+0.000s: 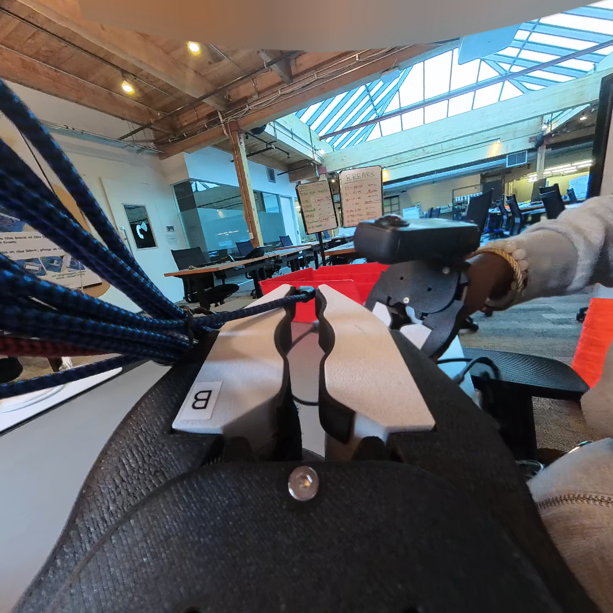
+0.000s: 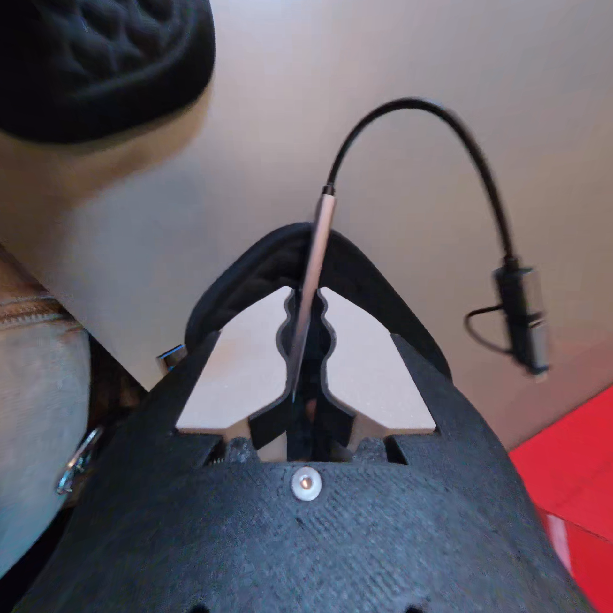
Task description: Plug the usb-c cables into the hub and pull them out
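The left claw [image 1: 303,293] pinches a dark plug [image 1: 306,292] at its fingertips, its braided blue cable [image 1: 245,311] trailing left into a bundle [image 1: 99,298]. The right claw [image 2: 306,292] is clamped on the thin edge of the hub [image 2: 315,278], whose long axis runs forward along the fingers and tilts slightly; its short black lead [image 2: 414,109] arcs right to a dangling adapter [image 2: 520,318]. In the left view, the right claw sits just ahead and to the right, above a red bin [image 1: 331,282], hand level, so I judge the plug must travel right to meet the hub

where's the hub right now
In the right wrist view the hub stands edge-on, clamped between the right hand-held gripper fingers, its short black cable arcing right above the grey table.
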Available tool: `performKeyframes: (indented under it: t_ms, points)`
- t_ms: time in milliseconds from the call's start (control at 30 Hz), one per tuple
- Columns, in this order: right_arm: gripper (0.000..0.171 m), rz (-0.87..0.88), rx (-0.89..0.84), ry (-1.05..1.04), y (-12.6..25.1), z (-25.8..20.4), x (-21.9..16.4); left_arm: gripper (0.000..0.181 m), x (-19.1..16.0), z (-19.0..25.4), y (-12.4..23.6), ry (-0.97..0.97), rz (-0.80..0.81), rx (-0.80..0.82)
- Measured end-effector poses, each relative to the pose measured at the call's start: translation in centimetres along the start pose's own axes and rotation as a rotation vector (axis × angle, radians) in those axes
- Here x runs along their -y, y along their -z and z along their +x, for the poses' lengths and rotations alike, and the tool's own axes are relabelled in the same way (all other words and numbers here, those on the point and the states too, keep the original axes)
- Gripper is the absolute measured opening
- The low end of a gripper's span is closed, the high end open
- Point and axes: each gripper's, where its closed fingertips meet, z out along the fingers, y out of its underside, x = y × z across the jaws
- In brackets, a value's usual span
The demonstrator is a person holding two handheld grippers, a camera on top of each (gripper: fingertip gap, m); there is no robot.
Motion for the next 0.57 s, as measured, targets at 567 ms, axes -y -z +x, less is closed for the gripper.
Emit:
performKeyframes:
  t_ms: [567]
  points:
    - [0.008, 0.459, 1.082, -1.12, 3.9, 2.0, 7.1, 0.012, -0.9, 0.5, -0.5, 0.055, -0.042, -0.038]
